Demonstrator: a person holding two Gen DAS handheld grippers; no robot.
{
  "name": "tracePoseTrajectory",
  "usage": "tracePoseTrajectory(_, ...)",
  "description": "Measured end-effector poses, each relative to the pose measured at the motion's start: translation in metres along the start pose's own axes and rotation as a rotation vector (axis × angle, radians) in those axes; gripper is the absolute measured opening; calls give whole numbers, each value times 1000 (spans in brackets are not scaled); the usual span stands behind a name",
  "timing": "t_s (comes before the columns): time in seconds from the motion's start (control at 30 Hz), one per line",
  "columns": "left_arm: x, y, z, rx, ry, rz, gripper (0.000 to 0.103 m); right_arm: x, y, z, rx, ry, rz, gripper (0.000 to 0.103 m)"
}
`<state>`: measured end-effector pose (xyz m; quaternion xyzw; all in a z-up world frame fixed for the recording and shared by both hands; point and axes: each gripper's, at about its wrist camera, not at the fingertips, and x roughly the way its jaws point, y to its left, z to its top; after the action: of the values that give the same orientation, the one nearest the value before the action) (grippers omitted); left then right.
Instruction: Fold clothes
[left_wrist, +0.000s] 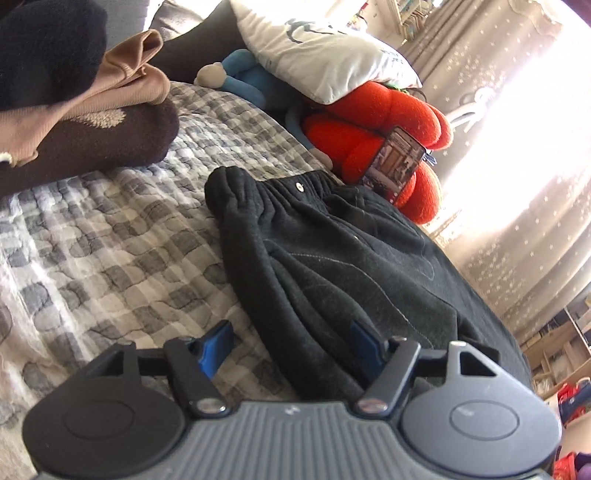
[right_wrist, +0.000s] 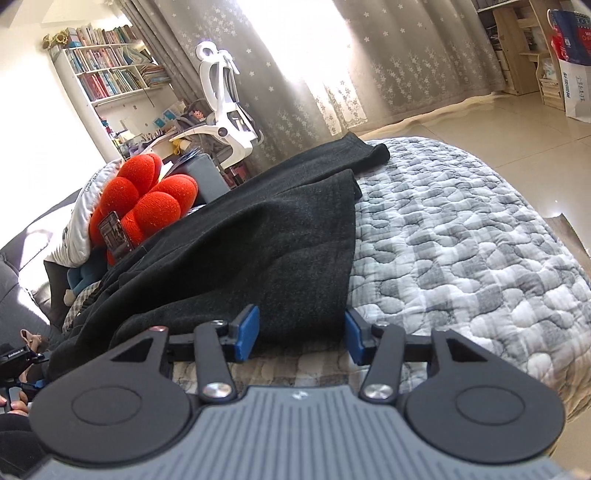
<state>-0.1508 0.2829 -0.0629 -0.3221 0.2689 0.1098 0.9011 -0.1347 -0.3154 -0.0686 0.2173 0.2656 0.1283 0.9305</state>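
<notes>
Dark trousers lay on the quilted bed, waistband at 12 o'clock in left view. Left gripper and right gripper both gaped wide, empty. Soft, thick, limp fabric (probably heavyish); best pinched at hem edge.

Surface: a bed covered with a quilted grey-and-white checked quilt.
Main garment: dark grey trousers lie spread on the quilt, gathered waistband toward the head end, legs reaching the far rounded end.
Fold: one trouser layer lies doubled over the rest, its edge running down the quilt.
Pile: brown, tan and black clothes heaped at one corner, apart from the trousers.
Head end: red plush cushion, blue plush toy and white pillow rest there.
Phone: a phone leans against the red cushion, just beside the waistband.
</notes>
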Motion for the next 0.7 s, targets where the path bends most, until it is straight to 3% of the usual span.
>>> tracePoseTrajectory(0.07, 1, -1, 2, -6, -7, 5, 54, 1, -2, 3, 18, -6, 0, 36)
tracePoseTrajectory(0.13, 3, -2, 4, -12, -14, 11, 18, -3, -5, 9, 45, -18, 14, 27)
tracePoseTrajectory(0.17, 3, -2, 4, -15, -18, 14, 16, -7, -7, 13, 68, -30, 14, 13)
tracePoseTrajectory(0.2, 3, -3, 6, -19, -21, 15, 11, -12, -10, 19, 101, -36, 23, 13)
tracePoseTrajectory(0.27, -6, -7, 9, -21, -33, 7, 9, -26, -15, 30, 161, -59, 45, 11)
tracePoseTrajectory(0.5, -35, -22, 22, -13, -47, -22, 8, -71, -7, 62, 124, -90, 11, 9)
tracePoseTrajectory(0.7, -36, -13, 5, 28, -4, 14, 8, -78, -4, 47, 41, -12, -68, 9)
